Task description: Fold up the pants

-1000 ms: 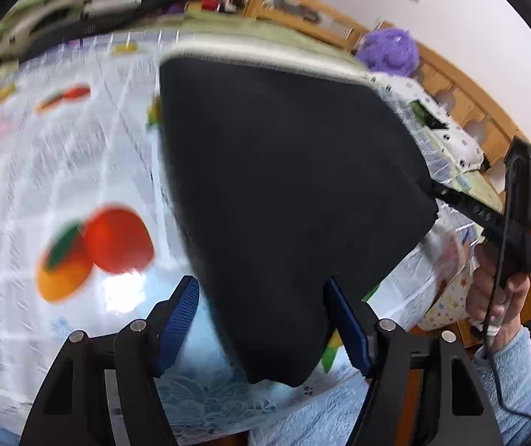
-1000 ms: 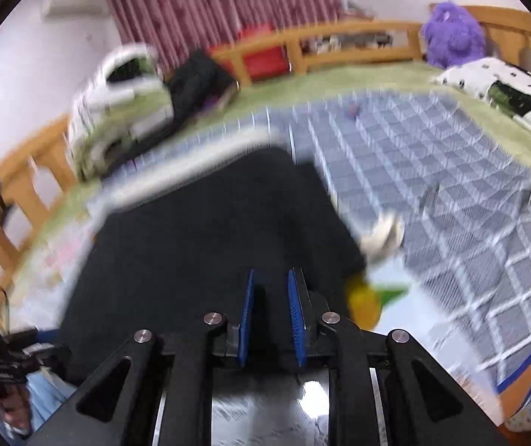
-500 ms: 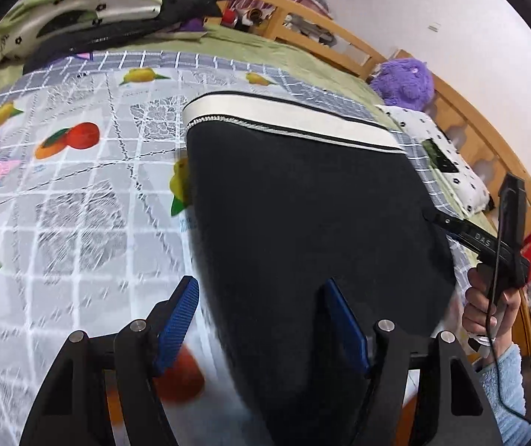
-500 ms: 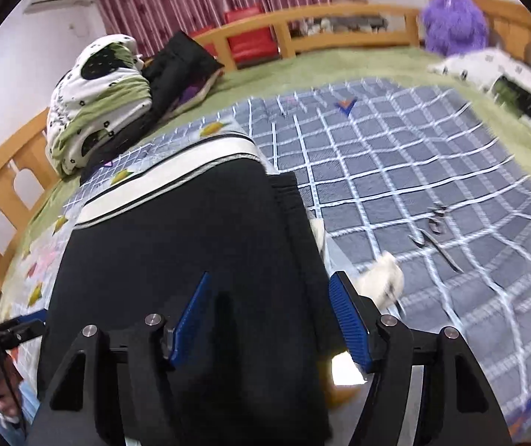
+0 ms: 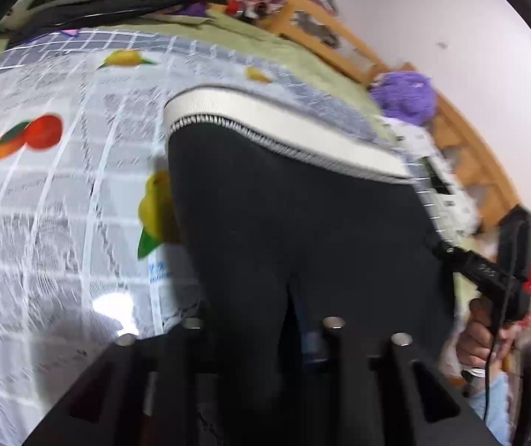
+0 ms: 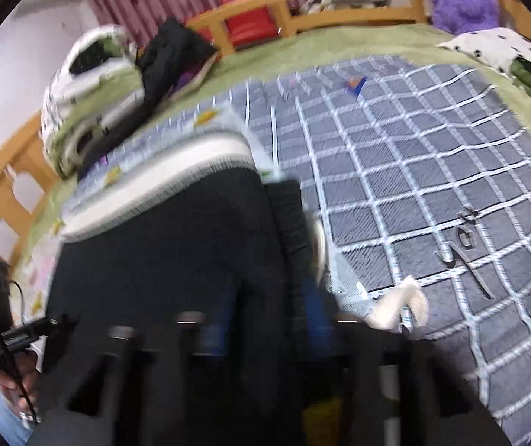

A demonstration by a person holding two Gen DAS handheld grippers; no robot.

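We are working over a wide bed spread with a grey-and-white checked plastic sheet printed with fruit [image 5: 61, 193], ringed by a wooden bed frame [image 6: 340, 7], and on it lie the black knit pants with a broad white ribbed waistband [image 5: 302, 223], the waistband at the far end and the dark folded body running back toward us under both tools. We judge the cloth light, soft and limp, a little stretchy and not slippery, so it will sag between two holds and wants taking at the near fold edge, one corner to each tool, with both layers caught together. Our left gripper [image 5: 265, 334] is closing with black cloth between its jaws, though blur hides whether the pads press yet; our right gripper [image 6: 265, 319] is likewise closing, its blue pads [image 6: 314, 308] either side of a ridge of the same cloth at the pants' right edge. A small white drawstring end [image 6: 399, 304] lies just beside that edge on the sheet, and a pair of dark scissors [image 6: 466, 245] rests well apart to the right. Against half a second ago, both pairs of jaws then stood spread wide over the cloth and have now drawn close, while the pants lie much as they did on the sheet.
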